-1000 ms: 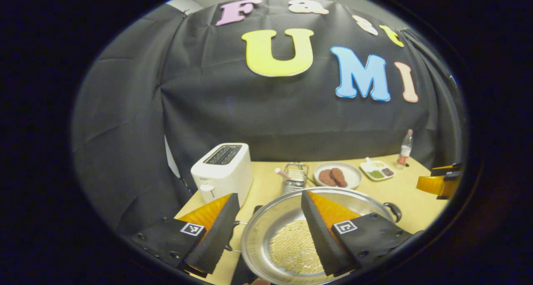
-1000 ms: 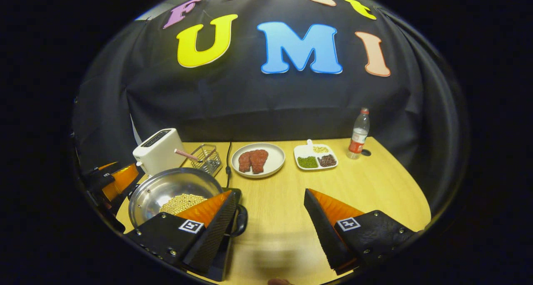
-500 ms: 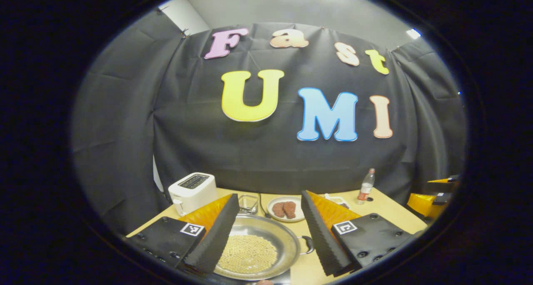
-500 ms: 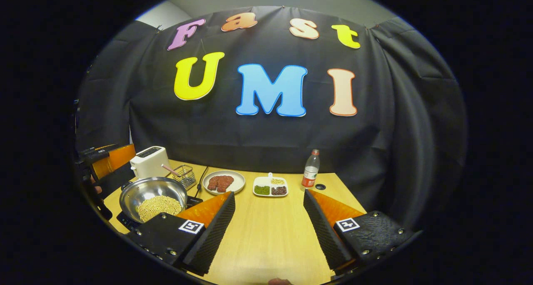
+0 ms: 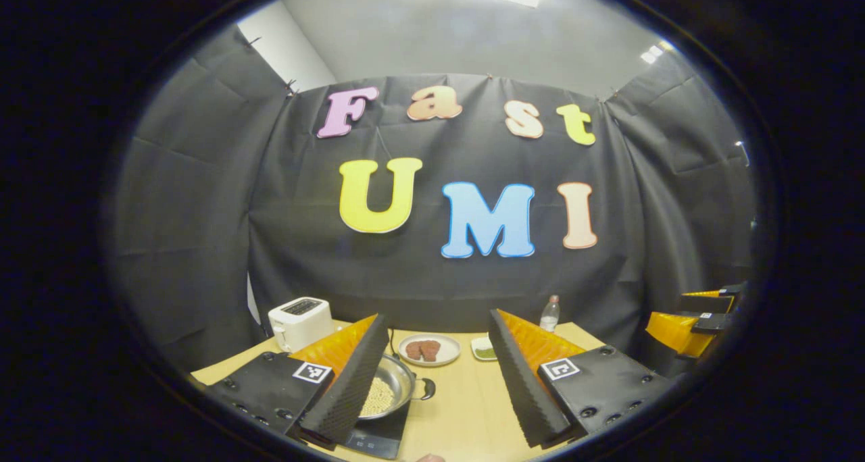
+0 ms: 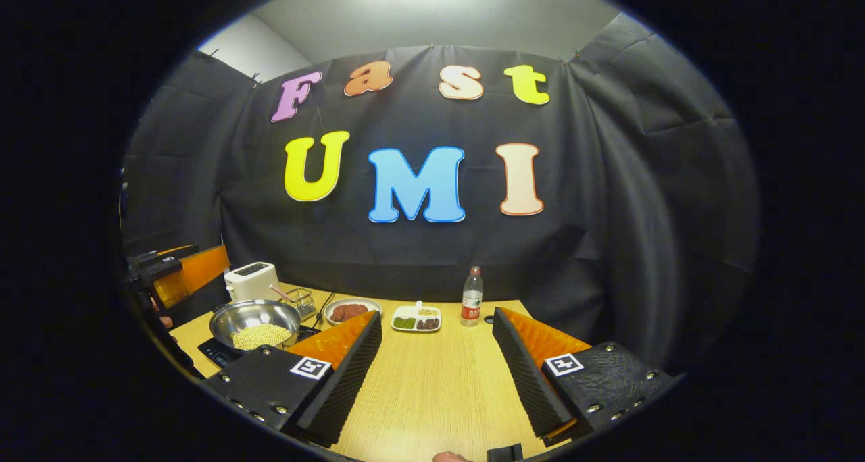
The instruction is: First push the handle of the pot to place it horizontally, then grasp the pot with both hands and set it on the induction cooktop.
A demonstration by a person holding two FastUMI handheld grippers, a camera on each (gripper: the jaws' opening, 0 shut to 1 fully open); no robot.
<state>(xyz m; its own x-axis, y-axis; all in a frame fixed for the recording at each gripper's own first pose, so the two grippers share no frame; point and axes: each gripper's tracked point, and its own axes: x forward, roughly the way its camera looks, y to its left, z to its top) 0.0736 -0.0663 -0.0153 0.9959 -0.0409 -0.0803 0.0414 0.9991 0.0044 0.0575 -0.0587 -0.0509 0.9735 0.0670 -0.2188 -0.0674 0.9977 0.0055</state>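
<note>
A steel pot (image 6: 255, 319) holding yellow beans rests on the black induction cooktop (image 6: 217, 352) at the table's left side. In the left gripper view the pot (image 5: 399, 386) sits on the cooktop (image 5: 375, 436), partly hidden behind one finger, its black side handle (image 5: 427, 389) pointing right. My left gripper (image 5: 438, 374) is open, raised and drawn back from the pot. My right gripper (image 6: 438, 367) is open above bare table, well right of the pot. The left gripper (image 6: 177, 281) also appears at the left edge of the right gripper view, the right gripper (image 5: 696, 313) at the right edge of the left gripper view.
Along the back of the wooden table (image 6: 432, 388) stand a white toaster (image 6: 251, 281), a small wire basket (image 6: 300, 301), a plate of meat (image 6: 349, 311), a divided dish of beans (image 6: 416, 319) and a water bottle (image 6: 472, 297). A cable (image 6: 323, 306) leads back from the cooktop.
Both grippers have pulled back and up from the pot, which stays on the cooktop. The pot now looks much smaller and farther off in both views.
</note>
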